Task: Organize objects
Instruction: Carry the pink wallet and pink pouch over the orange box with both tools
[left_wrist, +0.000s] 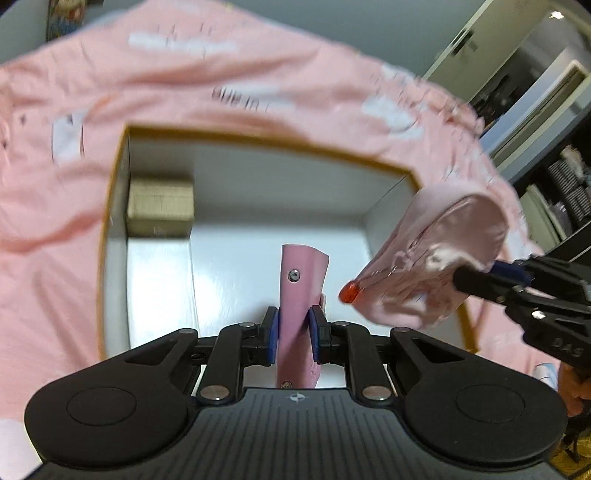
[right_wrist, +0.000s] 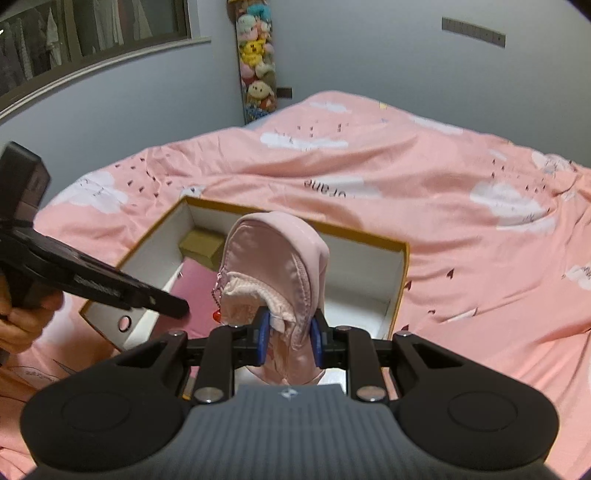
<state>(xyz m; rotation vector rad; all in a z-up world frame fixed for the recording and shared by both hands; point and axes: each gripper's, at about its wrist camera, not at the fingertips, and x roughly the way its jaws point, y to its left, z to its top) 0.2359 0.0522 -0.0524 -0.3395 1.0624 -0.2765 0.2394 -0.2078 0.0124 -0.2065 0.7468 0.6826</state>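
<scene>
While your left hand-held gripper (left_wrist: 293, 338) clamps the wallet (left_wrist: 301, 291) upright over the box (left_wrist: 258, 138), your right hand-held gripper (right_wrist: 290, 341) holds the pouch (right_wrist: 275, 258) just beside.

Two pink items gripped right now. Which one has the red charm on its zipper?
The satin zip pouch in the right gripper, red charm dangling. The left gripper holds a flat pink snap case with a metal stud instead.
</scene>
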